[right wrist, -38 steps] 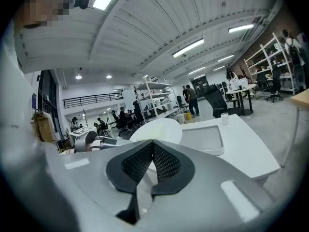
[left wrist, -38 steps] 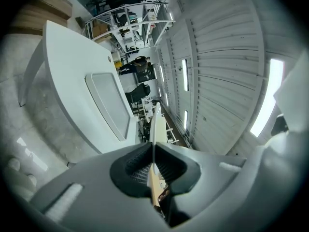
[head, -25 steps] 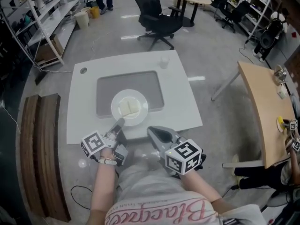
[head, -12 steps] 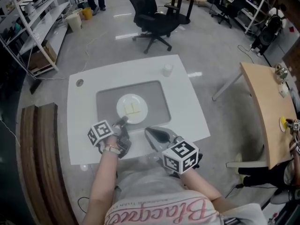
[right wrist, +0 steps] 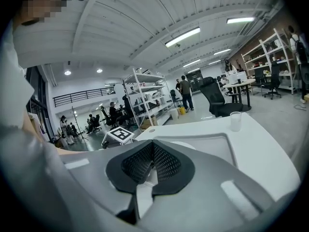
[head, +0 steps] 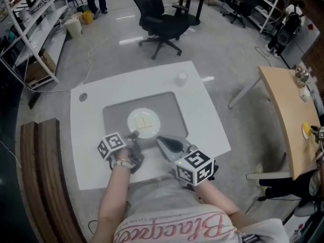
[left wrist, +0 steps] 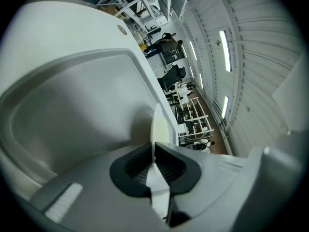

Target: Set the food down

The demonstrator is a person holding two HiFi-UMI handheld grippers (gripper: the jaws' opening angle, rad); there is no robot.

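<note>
A white plate (head: 135,116) with pale flat slices of food (head: 144,122) rests in the grey recessed tray (head: 169,108) of the white table (head: 205,118). My left gripper (head: 133,134) is at the plate's near rim. In the left gripper view its jaws (left wrist: 153,144) are shut on that thin white rim (left wrist: 158,122), over the grey tray (left wrist: 72,110). My right gripper (head: 161,142) hovers just right of the plate at the table's front edge. Its jaws (right wrist: 152,146) are shut with nothing between them.
A small clear cup (head: 181,78) stands at the table's far right corner, also seen as the cup (right wrist: 235,120). A black office chair (head: 157,14) is beyond the table. A wooden bench (head: 45,186) runs at left, a wooden desk (head: 288,110) at right.
The plate, held at its rim by the left gripper, has moved a little farther onto the grey tray. The right gripper has stayed beside it, shut.
</note>
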